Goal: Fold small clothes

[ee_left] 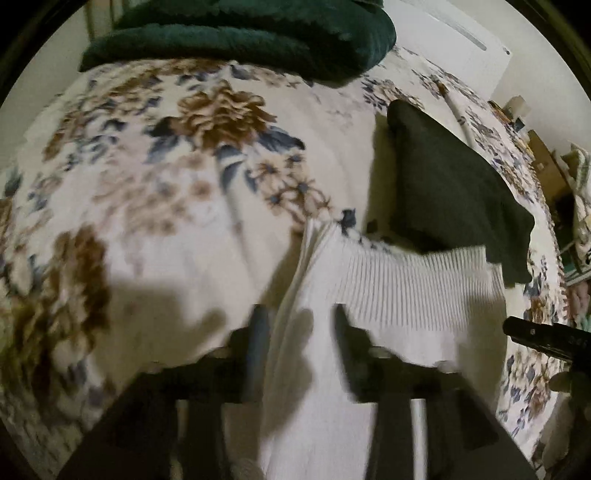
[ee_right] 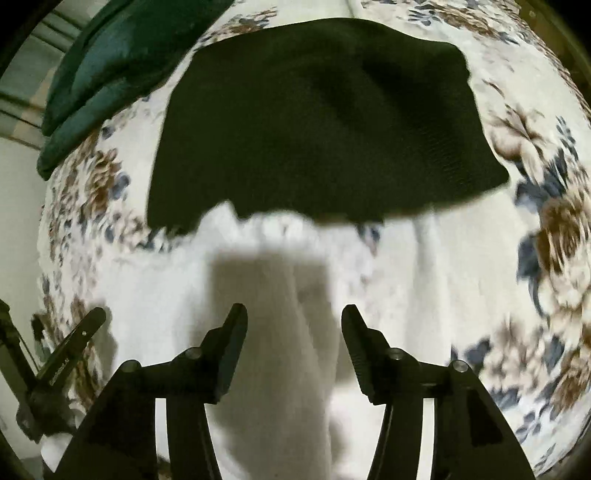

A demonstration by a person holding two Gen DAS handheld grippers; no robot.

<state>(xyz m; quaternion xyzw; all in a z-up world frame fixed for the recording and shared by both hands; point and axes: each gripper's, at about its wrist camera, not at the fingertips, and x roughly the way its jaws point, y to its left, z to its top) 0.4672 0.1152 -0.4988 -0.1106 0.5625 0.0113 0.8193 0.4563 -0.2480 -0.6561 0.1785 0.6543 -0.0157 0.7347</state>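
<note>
A white ribbed garment (ee_left: 388, 295) lies on the floral bedspread (ee_left: 166, 166), its ribbed edge pointing away from me. My left gripper (ee_left: 299, 325) is open just above it, one finger on each side of a fold. My right gripper (ee_right: 293, 325) is open over the same white garment (ee_right: 280, 314). A black folded garment (ee_right: 317, 129) lies flat just beyond it, and also shows in the left wrist view (ee_left: 454, 192). The right gripper's finger shows at the right edge of the left wrist view (ee_left: 546, 334).
A dark green blanket (ee_left: 240, 33) is piled at the far side of the bed, also seen in the right wrist view (ee_right: 107, 62). Cluttered shelves (ee_left: 554, 166) stand past the bed's right edge. The left gripper's finger (ee_right: 70, 343) shows at lower left.
</note>
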